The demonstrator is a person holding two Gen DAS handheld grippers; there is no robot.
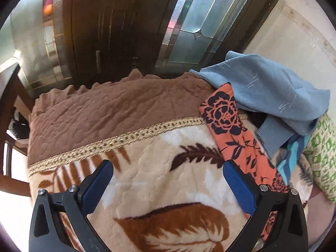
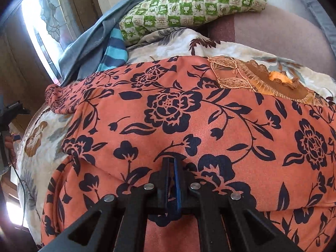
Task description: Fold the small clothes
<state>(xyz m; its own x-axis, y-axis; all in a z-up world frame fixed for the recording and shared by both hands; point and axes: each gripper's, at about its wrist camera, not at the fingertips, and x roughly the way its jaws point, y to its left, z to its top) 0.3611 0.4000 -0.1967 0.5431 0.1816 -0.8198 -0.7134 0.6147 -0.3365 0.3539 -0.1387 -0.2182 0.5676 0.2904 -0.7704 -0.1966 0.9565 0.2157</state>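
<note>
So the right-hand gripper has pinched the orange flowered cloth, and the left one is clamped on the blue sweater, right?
Not quite. The right gripper is indeed shut on the orange flowered cloth. But the left wrist view shows the left gripper open and empty over the leaf-print blanket, with the blue sweater lying untouched beyond it.

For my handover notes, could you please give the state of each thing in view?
Left claw: open, empty.
Right claw: shut on the orange floral garment.
Orange floral garment: spread on the blanket, unfolded.
Blue sweater: crumpled.
Striped garment: under the sweater.
</note>
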